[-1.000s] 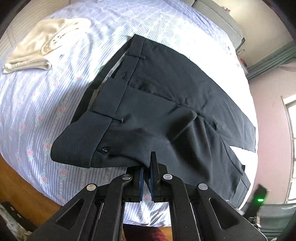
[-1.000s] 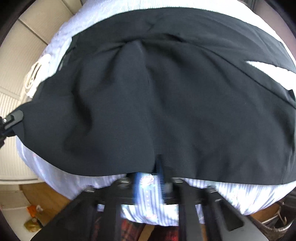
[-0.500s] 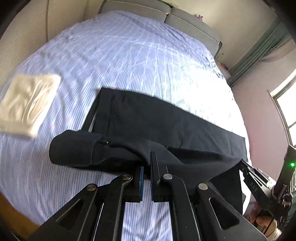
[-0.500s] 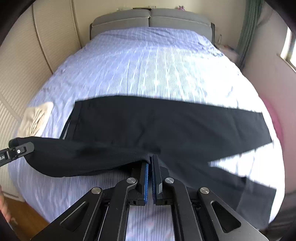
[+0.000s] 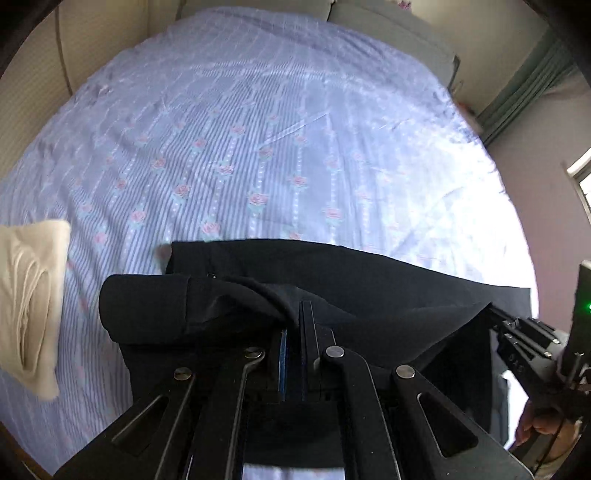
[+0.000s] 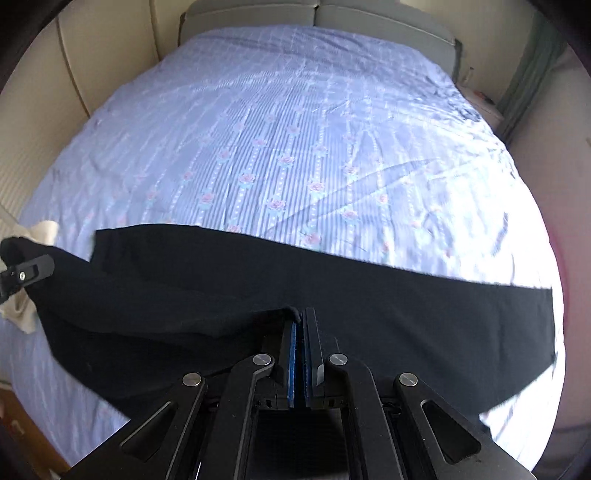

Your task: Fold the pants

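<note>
Black pants hang over the near side of the bed, carried by both grippers. My left gripper is shut on a bunched fold near the waistband, whose rolled end juts out to its left. My right gripper is shut on the pants along the near leg edge, with the leg stretching off to the right. Each view catches the other tool: the right gripper at the right edge of the left wrist view, the left gripper at the left edge of the right wrist view.
The bed has a blue striped sheet with small roses, open beyond the pants. A folded cream garment lies at the left edge. A grey headboard stands at the far end. A hand shows at the lower right.
Both grippers have carried the near half of the pants away from the bed's near edge toward the middle. The leg gap has closed, and far more bare sheet shows beyond.
</note>
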Demonstrator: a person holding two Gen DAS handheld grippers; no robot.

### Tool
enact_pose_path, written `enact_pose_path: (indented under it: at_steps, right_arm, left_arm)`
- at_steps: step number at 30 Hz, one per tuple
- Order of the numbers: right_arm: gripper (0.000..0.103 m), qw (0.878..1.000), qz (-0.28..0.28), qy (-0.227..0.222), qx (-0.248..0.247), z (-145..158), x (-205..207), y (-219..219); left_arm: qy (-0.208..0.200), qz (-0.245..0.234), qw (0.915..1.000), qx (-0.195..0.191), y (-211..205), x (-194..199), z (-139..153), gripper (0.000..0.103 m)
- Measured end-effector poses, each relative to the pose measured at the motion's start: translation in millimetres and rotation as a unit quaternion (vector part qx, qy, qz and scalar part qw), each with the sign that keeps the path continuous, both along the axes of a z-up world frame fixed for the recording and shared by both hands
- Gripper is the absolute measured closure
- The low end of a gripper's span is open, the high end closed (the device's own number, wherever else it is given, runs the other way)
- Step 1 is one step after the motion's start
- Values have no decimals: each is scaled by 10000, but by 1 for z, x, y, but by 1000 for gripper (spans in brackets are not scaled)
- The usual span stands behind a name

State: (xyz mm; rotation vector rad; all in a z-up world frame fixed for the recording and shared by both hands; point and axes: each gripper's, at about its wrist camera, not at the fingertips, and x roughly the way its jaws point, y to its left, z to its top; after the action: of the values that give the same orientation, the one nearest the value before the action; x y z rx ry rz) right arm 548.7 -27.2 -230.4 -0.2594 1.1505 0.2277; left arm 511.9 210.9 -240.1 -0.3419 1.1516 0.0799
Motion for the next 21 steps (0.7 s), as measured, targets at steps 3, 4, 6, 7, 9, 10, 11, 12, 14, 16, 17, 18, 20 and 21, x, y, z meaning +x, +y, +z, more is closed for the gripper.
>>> enact_pose_path:
  at_steps: [3, 4, 6, 7, 9, 10, 11, 12, 14, 16, 17, 18, 20, 21]
  right_arm:
    - [100, 9998, 71, 140, -86, -19, 23, 11]
    - [100, 9997, 120, 189, -129, -25, 32, 16]
    - [100, 9990, 210, 302, -237, -36, 44, 24]
    - [100, 9987, 239, 367, -251, -39, 48, 26]
    - [99, 9984, 215, 462, -238, -45, 57, 30]
    - [98, 9983, 167, 516, -214, -47, 60, 30]
    - [97, 9982, 109, 568, -164, -48, 62, 29]
    - [92, 9981, 65, 602, -66, -46, 63, 27]
    - [68, 9990, 32, 434, 40, -35, 61, 26]
    - [48, 9998, 14, 187, 89, -21, 59, 27]
    - [47, 9999, 16, 72, 119, -11, 54, 26]
    - [47, 9999, -3, -25, 141, -1, 48, 24]
    - [47, 9997, -23, -127, 208, 15, 36, 19]
    - [47, 9994, -54, -207, 266, 25, 24, 14]
  left_arm:
    - [209, 103, 9997, 81, 9, 23, -21, 96]
    - [323, 169, 9993, 78, 13, 31, -30, 95]
    - [531, 285, 9981, 101, 19, 41, -42, 92]
    - [604, 305, 9976, 125, 20, 45, -46, 92]
    - [690, 343, 9966, 276, 23, 55, -49, 70]
    - [667, 389, 9964, 349, 23, 57, -47, 57]
    - [558, 482, 9964, 418, 25, 58, -40, 38]
    - [470, 519, 9966, 438, 26, 58, -35, 36]
    - [368, 479, 9971, 464, 26, 57, -25, 36]
    - [334, 335, 9978, 466, 22, 52, -15, 36]
    - [293, 221, 9981, 498, 17, 47, -9, 36]
    - [255, 100, 9980, 564, 12, 41, -4, 36]
    - [135, -221, 9971, 717, -2, 28, 8, 36]
    - [16, -467, 9957, 798, -13, 17, 18, 36]
